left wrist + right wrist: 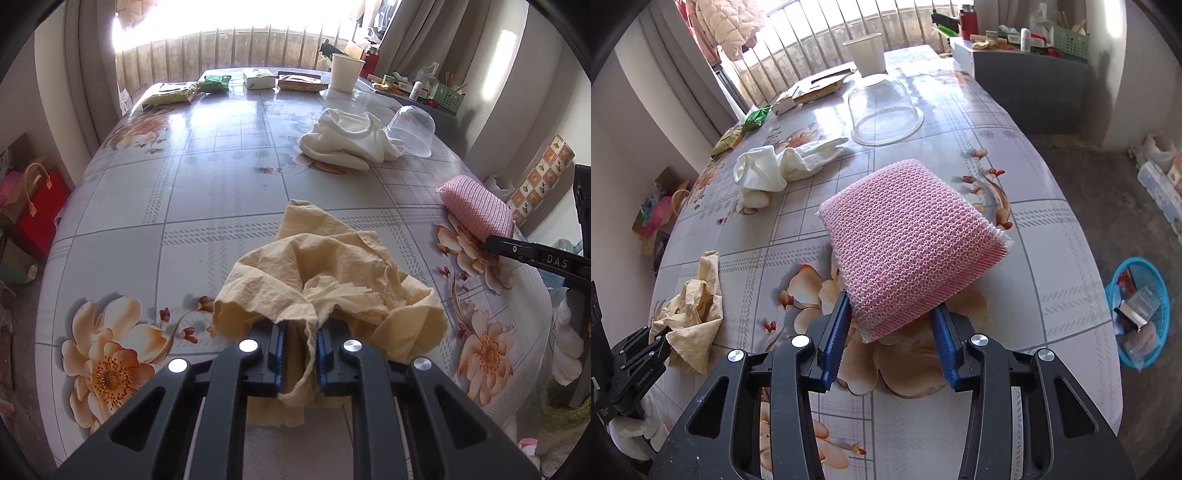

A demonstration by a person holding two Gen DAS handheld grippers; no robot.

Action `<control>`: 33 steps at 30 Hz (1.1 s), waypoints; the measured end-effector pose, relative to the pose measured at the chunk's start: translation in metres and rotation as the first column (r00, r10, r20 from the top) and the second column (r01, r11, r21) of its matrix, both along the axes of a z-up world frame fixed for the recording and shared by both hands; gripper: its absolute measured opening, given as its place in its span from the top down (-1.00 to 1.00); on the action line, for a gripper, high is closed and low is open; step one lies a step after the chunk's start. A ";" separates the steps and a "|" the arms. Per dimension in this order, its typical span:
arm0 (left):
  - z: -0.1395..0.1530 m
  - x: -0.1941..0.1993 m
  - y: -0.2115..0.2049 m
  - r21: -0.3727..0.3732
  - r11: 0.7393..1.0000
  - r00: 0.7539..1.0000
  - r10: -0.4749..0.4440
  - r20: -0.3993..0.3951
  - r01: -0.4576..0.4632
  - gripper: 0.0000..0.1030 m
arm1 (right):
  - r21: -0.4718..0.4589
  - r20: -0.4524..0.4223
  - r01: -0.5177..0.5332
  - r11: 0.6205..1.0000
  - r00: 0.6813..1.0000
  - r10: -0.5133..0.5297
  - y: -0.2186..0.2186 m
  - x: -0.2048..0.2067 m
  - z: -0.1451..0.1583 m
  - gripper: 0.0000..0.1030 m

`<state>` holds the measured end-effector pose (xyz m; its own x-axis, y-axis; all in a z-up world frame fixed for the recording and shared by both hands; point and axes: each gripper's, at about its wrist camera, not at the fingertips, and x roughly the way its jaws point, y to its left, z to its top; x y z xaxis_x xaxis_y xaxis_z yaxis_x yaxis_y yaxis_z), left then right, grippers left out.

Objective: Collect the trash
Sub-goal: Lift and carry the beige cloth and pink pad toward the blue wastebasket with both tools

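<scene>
My left gripper (299,354) is shut on a crumpled yellow paper napkin (325,273) at the near edge of the flowered table (184,192). The napkin also shows in the right wrist view (692,310), with the left gripper (659,341) at its near end. My right gripper (892,325) is shut on a pink mesh sponge (908,243) and holds it tilted just above the table. The sponge shows at the right in the left wrist view (476,208).
A white cloth (347,138) and an upturned clear plastic bowl (412,129) lie mid-table. A white paper cup (345,72), snack packets (171,92) and a tissue box (258,79) sit at the far end. A blue basket (1141,314) with trash stands on the floor at right.
</scene>
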<state>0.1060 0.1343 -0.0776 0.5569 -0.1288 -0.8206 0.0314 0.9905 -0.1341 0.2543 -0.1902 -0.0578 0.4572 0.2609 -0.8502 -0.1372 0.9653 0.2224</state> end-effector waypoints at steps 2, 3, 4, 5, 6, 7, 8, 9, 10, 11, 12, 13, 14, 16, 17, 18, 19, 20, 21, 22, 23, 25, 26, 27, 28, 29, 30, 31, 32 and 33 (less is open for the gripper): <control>0.001 0.000 0.000 -0.004 1.000 1.000 0.002 0.003 -0.002 0.76 | -0.015 0.009 0.000 1.000 1.000 0.000 -0.001 -0.004 0.003 -0.33; 0.002 0.000 0.001 -0.004 1.000 1.000 0.002 0.005 -0.002 0.76 | -0.020 0.019 0.003 1.000 1.000 -0.003 -0.003 -0.007 0.006 -0.38; 0.003 0.000 0.002 -0.004 1.000 1.000 0.003 0.008 -0.003 0.76 | -0.024 0.028 0.006 1.000 1.000 -0.005 -0.007 -0.009 0.008 -0.40; 0.004 0.000 0.002 -0.004 1.000 1.000 0.004 0.012 -0.004 0.76 | -0.028 0.034 0.008 1.000 0.999 -0.007 -0.010 -0.011 0.011 -0.45; 0.005 0.000 0.003 -0.006 1.000 1.000 0.004 0.015 -0.004 0.76 | -0.031 0.046 0.012 0.999 0.999 -0.010 -0.015 -0.013 0.015 -0.48; 0.006 -0.001 0.004 -0.008 1.000 1.000 0.005 0.019 -0.004 0.76 | -0.037 0.064 0.020 0.999 0.998 -0.017 -0.020 -0.014 0.019 -0.55; 0.008 -0.001 0.005 -0.010 1.000 1.000 0.005 0.023 -0.005 0.76 | -0.042 0.082 0.024 0.999 0.996 -0.021 -0.024 -0.014 0.023 -0.61; 0.010 -0.002 0.006 -0.012 1.000 1.000 0.005 0.027 -0.005 0.76 | -0.048 0.096 0.023 0.999 0.995 -0.018 -0.027 -0.013 0.027 -0.63; 0.011 -0.002 0.006 -0.012 1.000 0.999 0.006 0.032 -0.006 0.76 | -0.054 0.110 0.023 0.998 0.994 -0.017 -0.029 -0.010 0.030 -0.63; 0.013 -0.002 0.007 -0.013 1.000 0.999 0.007 0.036 -0.007 0.76 | -0.056 0.125 0.018 0.998 0.992 -0.011 -0.030 -0.007 0.034 -0.69; 0.015 -0.002 0.007 -0.014 1.000 0.999 0.008 0.042 -0.007 0.76 | -0.052 0.144 0.000 0.999 0.990 0.007 -0.029 -0.002 0.038 -0.75; 0.017 -0.002 0.007 -0.017 1.000 0.999 0.008 0.046 -0.008 0.76 | -0.052 0.160 -0.027 0.998 0.986 0.035 -0.026 0.003 0.039 -0.84; 0.019 -0.002 0.008 -0.021 1.000 0.999 0.009 0.048 -0.008 0.76 | -0.064 0.168 -0.055 0.996 0.984 0.065 -0.021 0.010 0.039 -0.84; 0.023 -0.001 0.008 -0.030 1.000 0.998 0.009 0.054 -0.008 0.76 | -0.105 0.149 -0.117 0.988 0.980 0.132 -0.008 0.025 0.032 -0.84; 0.025 -0.001 0.008 -0.031 0.999 0.998 0.007 0.058 -0.005 0.76 | -0.133 0.137 -0.146 0.980 0.977 0.164 -0.001 0.032 0.027 -0.84; 0.027 -0.001 0.007 -0.031 1.000 0.998 0.004 0.062 -0.002 0.76 | -0.163 0.127 -0.168 0.972 0.974 0.189 0.004 0.038 0.022 -0.84; 0.029 0.000 0.007 -0.028 1.000 0.998 0.001 0.066 0.001 0.77 | -0.189 0.117 -0.187 0.964 0.970 0.211 0.009 0.043 0.017 -0.84; 0.031 0.001 0.007 -0.026 1.000 0.998 -0.002 0.069 0.004 0.77 | -0.204 0.104 -0.205 0.957 0.968 0.230 0.012 0.048 0.013 -0.84; 0.032 0.002 0.007 -0.025 1.000 0.997 -0.004 0.073 0.006 0.77 | -0.207 0.088 -0.227 0.952 0.965 0.249 0.015 0.051 0.009 -0.84; 0.034 0.004 0.007 -0.024 1.000 0.997 -0.006 0.076 0.008 0.77 | -0.205 0.074 -0.246 0.947 0.961 0.266 0.017 0.054 0.006 -0.84; 0.036 0.006 0.007 -0.023 1.000 0.997 -0.009 0.079 0.010 0.77 | -0.207 0.062 -0.260 0.943 0.959 0.278 0.018 0.054 0.003 -0.84; 0.039 0.010 0.006 -0.027 1.000 0.996 -0.014 0.085 0.016 0.77 | -0.234 0.043 -0.272 0.933 0.956 0.290 0.023 0.053 -0.002 -0.69; 0.041 0.012 0.005 -0.030 0.999 0.996 -0.018 0.089 0.021 0.77 | -0.245 0.034 -0.273 0.930 0.956 0.290 0.024 0.052 -0.005 -0.56; 0.043 0.015 0.003 -0.034 0.999 0.995 -0.024 0.094 0.027 0.77 | -0.252 0.033 -0.267 0.930 0.958 0.283 0.024 0.050 -0.006 -0.55; 0.045 0.017 0.001 -0.037 0.999 0.995 -0.031 0.099 0.035 0.77 | -0.250 0.040 -0.254 0.934 0.961 0.272 0.022 0.048 -0.006 -0.54; 0.047 0.019 -0.002 -0.039 0.998 0.994 -0.039 0.104 0.044 0.77 | -0.238 0.044 -0.244 0.940 0.964 0.261 0.019 0.045 -0.004 -0.52; 0.050 0.021 -0.005 -0.041 0.998 0.993 -0.050 0.112 0.055 0.77 | -0.222 0.048 -0.232 0.947 0.967 0.249 0.016 0.043 -0.003 -0.52; 0.054 0.023 -0.009 -0.044 0.997 0.991 -0.062 0.121 0.068 0.77 | -0.205 0.057 -0.217 0.954 0.971 0.233 0.013 0.040 0.000 -0.52; 0.058 0.025 -0.014 -0.044 0.996 0.988 -0.076 0.133 0.083 0.77 | -0.188 0.066 -0.201 0.961 0.974 0.217 0.008 0.036 0.002 -0.51; 0.062 0.027 -0.020 -0.045 0.994 0.985 -0.090 0.146 0.098 0.77 | -0.167 0.075 -0.184 0.969 0.977 0.198 0.004 0.034 0.006 -0.51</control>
<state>0.1326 0.1148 -0.0156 0.6519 -0.2264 -0.7237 0.1468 0.9740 -0.1725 0.2887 -0.1861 -0.0515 0.4890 0.2166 -0.8450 -0.3350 0.9410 0.0474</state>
